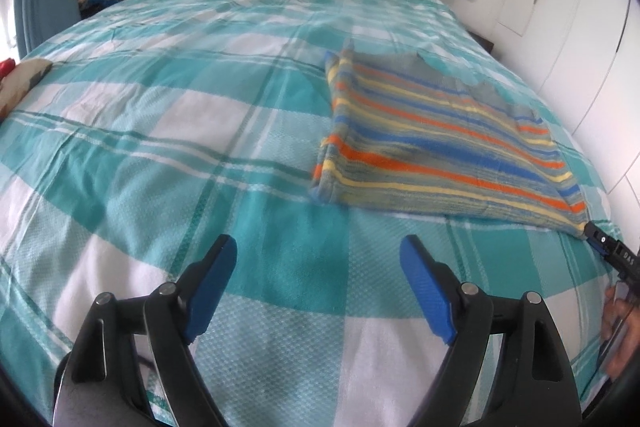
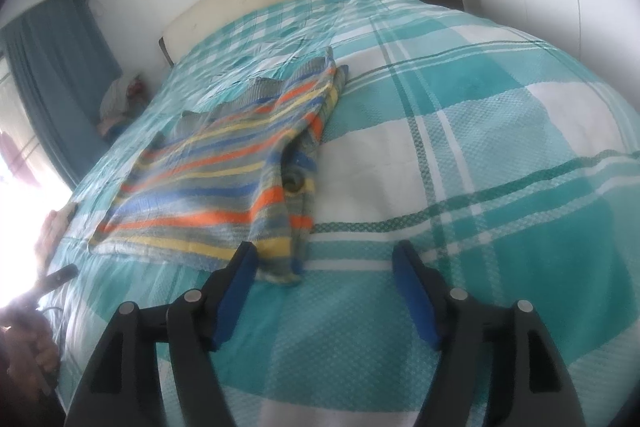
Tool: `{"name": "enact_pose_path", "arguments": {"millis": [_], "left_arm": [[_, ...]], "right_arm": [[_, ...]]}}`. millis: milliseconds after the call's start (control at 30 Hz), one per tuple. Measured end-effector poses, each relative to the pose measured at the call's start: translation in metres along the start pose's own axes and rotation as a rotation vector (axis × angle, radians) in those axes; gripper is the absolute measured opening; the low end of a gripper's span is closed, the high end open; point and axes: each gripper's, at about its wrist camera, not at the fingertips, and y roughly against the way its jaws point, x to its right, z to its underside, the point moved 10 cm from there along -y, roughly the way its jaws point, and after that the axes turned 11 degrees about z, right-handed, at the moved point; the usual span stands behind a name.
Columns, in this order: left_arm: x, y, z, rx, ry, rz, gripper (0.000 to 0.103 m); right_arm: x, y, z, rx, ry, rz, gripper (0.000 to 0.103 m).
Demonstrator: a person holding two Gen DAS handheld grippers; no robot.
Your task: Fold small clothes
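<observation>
Right hand-held gripper (image 2: 324, 261), jaws wide and empty, sits just beside the shirt's (image 2: 224, 163) near corner; left hand-held gripper (image 1: 316, 255), equally wide, lies farther off.

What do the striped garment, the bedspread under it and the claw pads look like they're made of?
Striped garment: soft knit or terry-like cloth, matte, fuzzy stripe edges.
Bedspread: woven fabric, likely cotton, matte, with a fine waffle-like texture.
Pads of the left claw: blue, dimpled surface, probably rubber or soft plastic, on black plastic-looking arms.
</observation>
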Motion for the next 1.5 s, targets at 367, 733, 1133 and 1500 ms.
{"name": "enact_pose_path", "arguments": {"millis": [367,733,1133,1500], "left_arm": [[0.023,0.017,-0.01,0.065,-0.08,0.043,0.092],[0.018,0.013,-0.006,0.06,-0.062,0.037,0.092],[0.019,0.01,-0.001,0.047,-0.075,0.025,0.092],[0.023,0.012,0.0,0.05,-0.092,0.027,0.092]], "right_arm": [[0.001,0.001,0.001,-0.004,-0.013,-0.018,0.072],[0.001,0.001,0.001,-0.003,-0.01,-0.019,0.073],[0.001,0.001,0.002,-0.003,-0.01,-0.019,0.073],[0.001,0.001,0.002,-0.003,-0.009,-0.019,0.074]]}}
